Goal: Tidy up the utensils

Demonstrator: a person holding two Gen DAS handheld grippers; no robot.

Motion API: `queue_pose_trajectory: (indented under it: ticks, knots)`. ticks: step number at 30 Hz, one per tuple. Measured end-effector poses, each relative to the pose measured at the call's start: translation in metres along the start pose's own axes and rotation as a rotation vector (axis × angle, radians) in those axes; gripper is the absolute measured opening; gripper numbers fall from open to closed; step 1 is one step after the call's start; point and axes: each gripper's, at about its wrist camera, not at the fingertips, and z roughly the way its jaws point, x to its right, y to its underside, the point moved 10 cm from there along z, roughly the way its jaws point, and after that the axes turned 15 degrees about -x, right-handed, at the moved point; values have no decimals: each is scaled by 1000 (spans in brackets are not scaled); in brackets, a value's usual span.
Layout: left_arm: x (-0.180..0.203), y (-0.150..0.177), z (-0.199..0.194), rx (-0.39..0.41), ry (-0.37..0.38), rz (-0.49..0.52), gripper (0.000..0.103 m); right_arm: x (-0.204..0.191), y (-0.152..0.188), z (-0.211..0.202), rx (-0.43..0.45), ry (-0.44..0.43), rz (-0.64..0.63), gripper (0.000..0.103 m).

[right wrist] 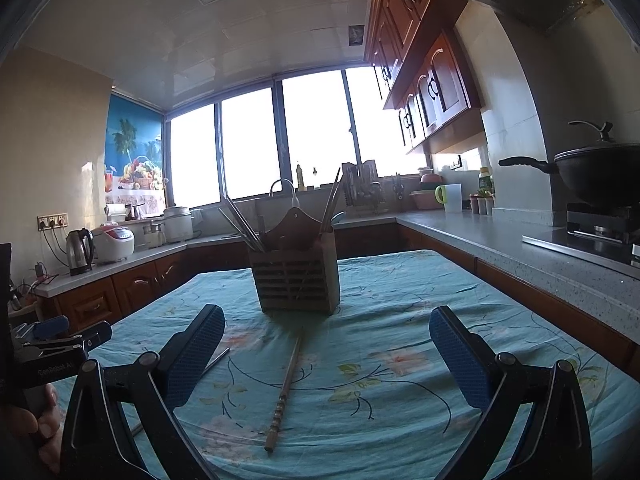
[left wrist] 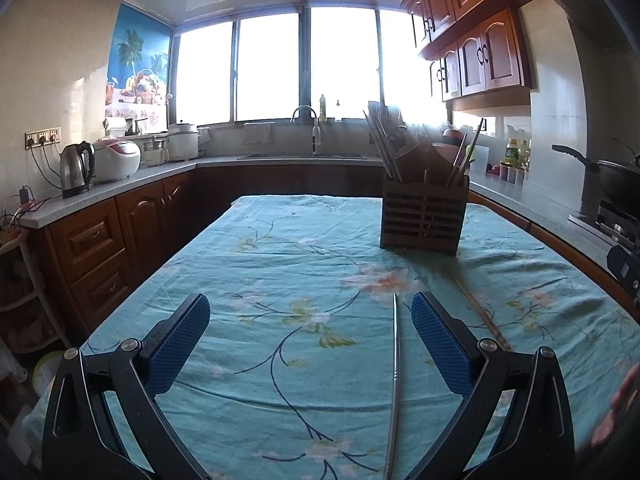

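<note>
A brown slatted utensil holder (left wrist: 424,214) with several chopsticks in it stands on the teal floral tablecloth (left wrist: 280,272); it also shows in the right wrist view (right wrist: 296,280). A metal chopstick (left wrist: 395,380) lies flat between the fingers of my open left gripper (left wrist: 310,316), nearer the right finger. A wooden chopstick (left wrist: 480,312) lies to its right. In the right wrist view that wooden chopstick (right wrist: 286,384) lies between the fingers of my open right gripper (right wrist: 326,328), and the metal chopstick (right wrist: 216,360) shows behind the left finger. Both grippers are empty.
Wooden cabinets and grey counters ring the table. A kettle (left wrist: 76,168) and rice cookers stand on the left counter, a sink tap (left wrist: 308,120) at the back, a black wok (right wrist: 596,168) on the stove at right. The left gripper (right wrist: 48,348) shows at the right view's left edge.
</note>
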Motion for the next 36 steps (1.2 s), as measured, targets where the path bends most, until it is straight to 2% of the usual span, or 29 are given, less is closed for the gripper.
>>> queue_pose_trajectory:
  ticks: [10, 36]
  knots:
    - [8, -5, -8, 38, -17, 31, 103, -1, -1, -1, 8, -6, 1, 103]
    - [6, -4, -9, 28, -19, 29, 103, -2, -2, -4, 11, -10, 17, 103]
